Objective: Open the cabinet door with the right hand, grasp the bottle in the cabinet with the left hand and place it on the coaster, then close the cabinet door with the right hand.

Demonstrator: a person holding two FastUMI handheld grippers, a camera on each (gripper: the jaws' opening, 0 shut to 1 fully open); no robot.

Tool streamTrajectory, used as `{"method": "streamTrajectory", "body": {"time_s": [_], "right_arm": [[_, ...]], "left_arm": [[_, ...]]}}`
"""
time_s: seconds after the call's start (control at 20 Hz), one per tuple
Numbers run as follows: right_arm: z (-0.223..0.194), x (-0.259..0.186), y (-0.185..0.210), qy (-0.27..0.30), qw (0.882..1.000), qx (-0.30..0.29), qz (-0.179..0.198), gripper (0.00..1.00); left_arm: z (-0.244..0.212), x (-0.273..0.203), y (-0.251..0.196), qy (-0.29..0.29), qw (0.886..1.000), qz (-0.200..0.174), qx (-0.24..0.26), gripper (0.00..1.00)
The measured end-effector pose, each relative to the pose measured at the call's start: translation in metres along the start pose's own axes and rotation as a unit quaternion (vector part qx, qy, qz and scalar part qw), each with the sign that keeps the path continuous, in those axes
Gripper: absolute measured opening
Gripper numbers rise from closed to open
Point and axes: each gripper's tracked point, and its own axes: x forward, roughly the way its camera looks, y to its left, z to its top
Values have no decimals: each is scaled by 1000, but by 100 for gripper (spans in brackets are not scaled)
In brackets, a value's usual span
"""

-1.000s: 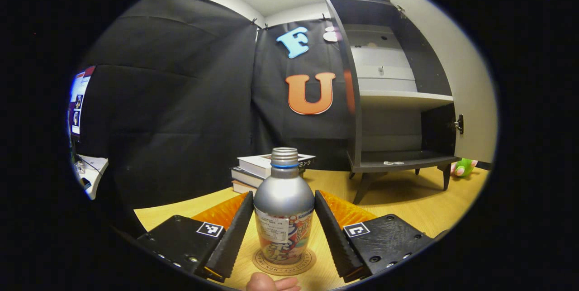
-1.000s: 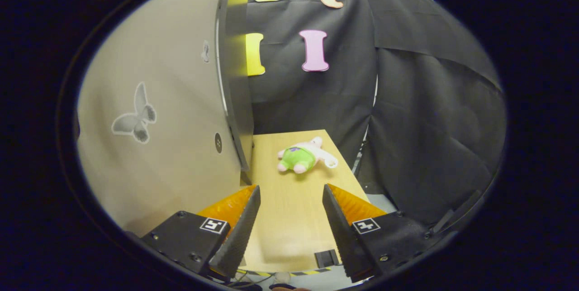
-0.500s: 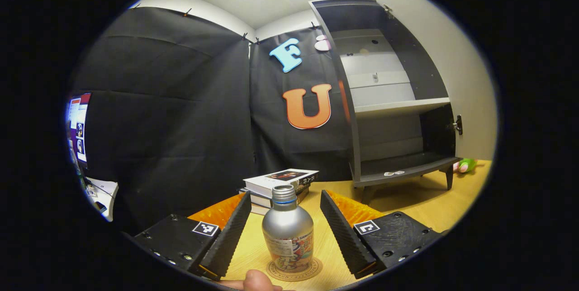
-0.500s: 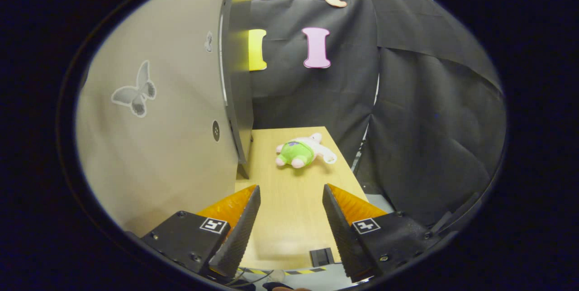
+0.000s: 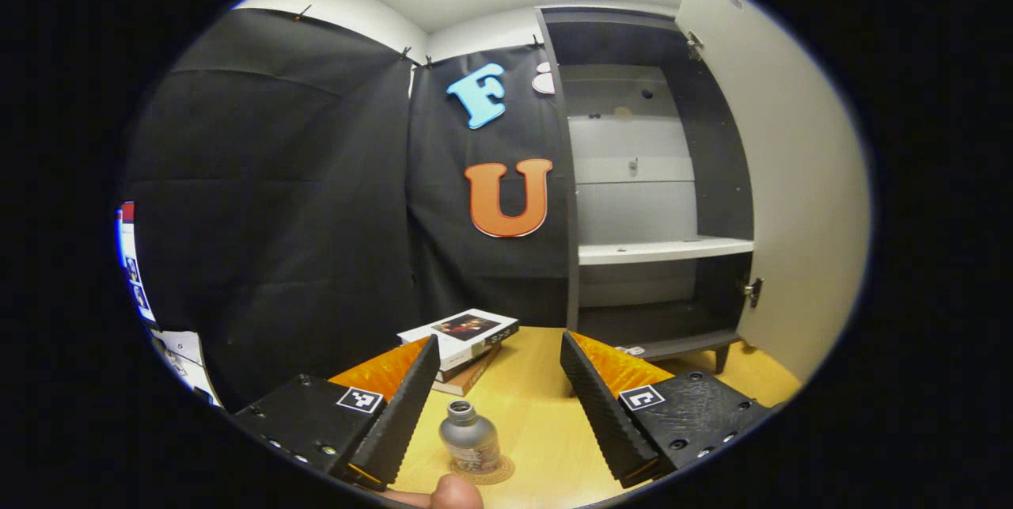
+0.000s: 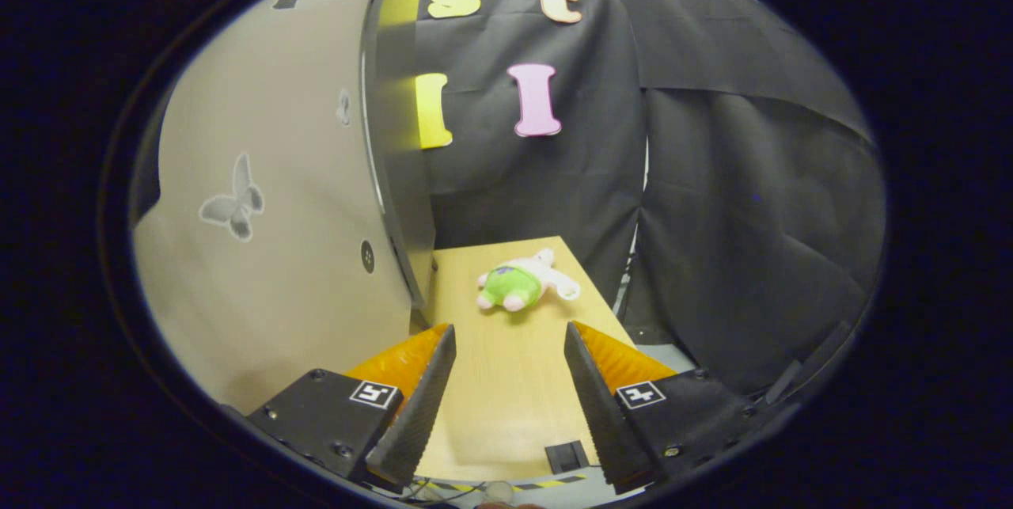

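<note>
In the left gripper view a silver bottle (image 5: 468, 444) with a printed label stands upright on a round coaster (image 5: 491, 473) on the wooden table. My left gripper (image 5: 498, 406) is open, raised above and behind the bottle, touching nothing. The dark cabinet (image 5: 649, 200) stands open at the back right, its shelves bare, its pale door (image 5: 791, 200) swung out to the right. In the right gripper view my right gripper (image 6: 506, 394) is open and holds nothing, just right of the pale cabinet door (image 6: 277, 240), whose outer face carries a butterfly print.
A stack of books (image 5: 459, 335) lies on the table left of the cabinet. A green and white plush toy (image 6: 518, 286) lies on the table beyond the door's edge. A fingertip (image 5: 451, 493) shows at the bottom of the left gripper view. The table's near edge (image 6: 506, 473) is close.
My left gripper has let go of the bottle and drawn up and back, so the bottle looks much smaller and lower. The right gripper has shifted only slightly beside the door.
</note>
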Motion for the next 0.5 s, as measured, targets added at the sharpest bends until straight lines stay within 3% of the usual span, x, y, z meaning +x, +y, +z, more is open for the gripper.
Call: {"method": "streamTrajectory", "body": {"time_s": [0.2,0.25,0.35,0.4,0.5], "right_arm": [[34,-12,1,-50,999,-4,13,86],[41,-16,1,-61,998,-5,12,86],[54,-28,-1,-82,997,-15,5,86],[62,-35,3,-96,995,-24,9,86],[71,-49,7,-119,992,-29,14,86]], "left_arm": [[36,-2,-44,26,998,-52,-31,93],[47,2,-52,27,997,-55,-38,86],[60,9,-60,53,997,-38,-45,99],[62,12,-72,76,995,-40,-55,92],[87,16,-86,75,994,-40,-71,90]]}}
